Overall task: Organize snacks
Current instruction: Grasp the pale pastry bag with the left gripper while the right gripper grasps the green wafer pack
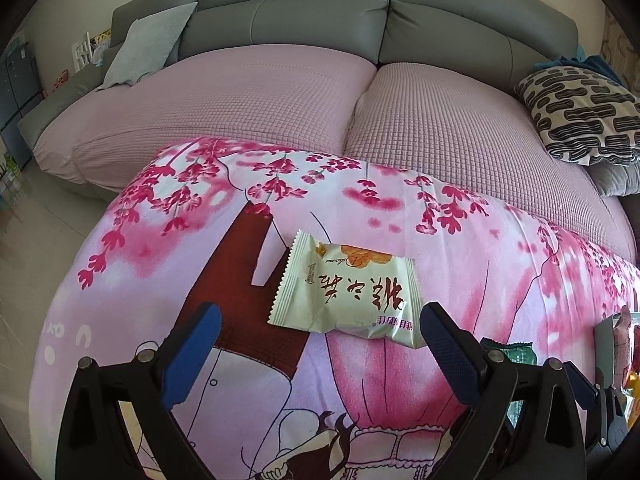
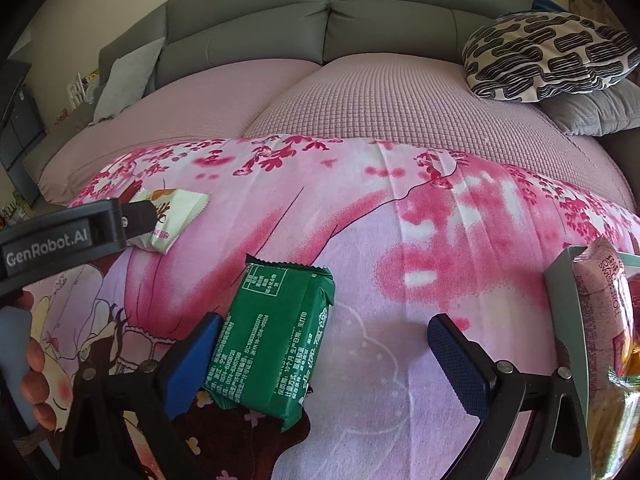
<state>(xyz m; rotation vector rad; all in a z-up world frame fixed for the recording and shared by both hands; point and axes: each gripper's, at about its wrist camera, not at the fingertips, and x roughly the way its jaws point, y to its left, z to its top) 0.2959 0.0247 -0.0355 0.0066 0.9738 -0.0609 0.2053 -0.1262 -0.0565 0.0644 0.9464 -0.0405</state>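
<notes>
A cream snack packet (image 1: 348,292) with red writing lies flat on the pink flowered cloth (image 1: 460,248), just beyond my left gripper (image 1: 320,334), which is open with nothing between its fingers. The same cream packet (image 2: 170,220) shows at the left of the right wrist view, partly behind the left gripper's black body. A green snack packet (image 2: 272,340) lies on the cloth by the left finger of my right gripper (image 2: 326,340), which is open and holds nothing. A grey box (image 2: 568,320) at the right edge holds a pink packet (image 2: 604,312) and others.
The cloth covers a table in front of a grey sofa (image 1: 296,4) with pink seat covers (image 1: 224,96). A black-and-white patterned cushion (image 2: 548,56) and a grey pillow (image 1: 148,48) rest on the sofa. A person's hand (image 2: 34,364) holds the left gripper.
</notes>
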